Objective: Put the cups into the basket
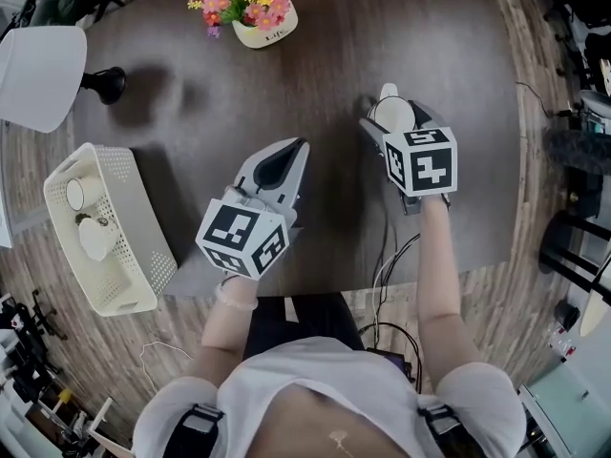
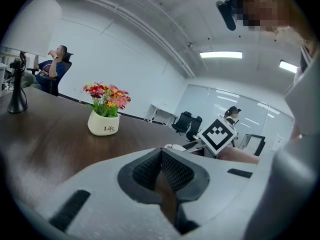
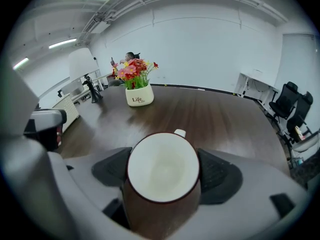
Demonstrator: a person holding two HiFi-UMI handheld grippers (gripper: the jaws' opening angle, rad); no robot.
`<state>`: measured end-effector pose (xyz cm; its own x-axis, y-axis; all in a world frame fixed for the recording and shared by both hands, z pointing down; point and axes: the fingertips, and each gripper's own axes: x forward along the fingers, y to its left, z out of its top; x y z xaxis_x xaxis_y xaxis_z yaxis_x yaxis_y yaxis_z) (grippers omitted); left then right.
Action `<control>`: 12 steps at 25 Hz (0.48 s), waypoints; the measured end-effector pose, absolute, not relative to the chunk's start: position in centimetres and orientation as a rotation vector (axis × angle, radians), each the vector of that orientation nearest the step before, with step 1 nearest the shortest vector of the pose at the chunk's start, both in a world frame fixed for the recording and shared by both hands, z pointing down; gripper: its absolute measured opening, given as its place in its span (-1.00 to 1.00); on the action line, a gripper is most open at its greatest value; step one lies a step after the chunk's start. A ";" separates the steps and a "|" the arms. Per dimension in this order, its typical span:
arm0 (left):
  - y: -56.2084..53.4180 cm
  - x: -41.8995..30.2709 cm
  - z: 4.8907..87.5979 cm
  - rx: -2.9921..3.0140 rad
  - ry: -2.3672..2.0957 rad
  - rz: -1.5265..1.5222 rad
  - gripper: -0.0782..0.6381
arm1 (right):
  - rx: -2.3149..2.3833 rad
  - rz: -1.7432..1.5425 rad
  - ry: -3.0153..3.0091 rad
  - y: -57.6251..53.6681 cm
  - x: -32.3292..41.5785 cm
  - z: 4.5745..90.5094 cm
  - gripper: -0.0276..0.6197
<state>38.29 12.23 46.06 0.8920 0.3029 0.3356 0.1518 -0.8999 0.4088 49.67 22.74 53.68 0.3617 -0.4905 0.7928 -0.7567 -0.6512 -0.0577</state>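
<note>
Brown cup (image 3: 161, 168) is clamped by its sides in the right claw (image 1: 393, 122), well open around it, over the desk's (image 1: 334, 65) right side, I'd guess ready for carrying. Basket (image 1: 153, 248) at the left edge holds two cups (image 1: 84, 194). Left claw (image 2: 161, 171) is closed and empty, probably just staying clear.
</note>
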 end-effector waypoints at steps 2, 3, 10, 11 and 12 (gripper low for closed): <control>12.1 38.1 45.8 2.682 0.333 0.554 -0.75 | 2.298 1.171 -1.095 22.7 49.5 53.6 0.34; 11.9 38.0 45.6 2.682 0.331 0.550 -0.75 | 2.289 1.164 -1.093 22.7 49.3 53.6 0.34; 10.5 36.4 44.0 2.699 0.307 0.513 -0.75 | 2.253 1.139 -1.122 21.8 47.0 52.6 0.34; 10.2 36.0 43.7 2.703 0.305 0.510 -0.75 | 2.250 1.132 -1.136 21.5 46.6 52.2 0.34; 10.0 35.5 43.3 2.706 0.302 0.506 -0.75 | 2.245 1.123 -1.151 21.1 46.1 51.8 0.34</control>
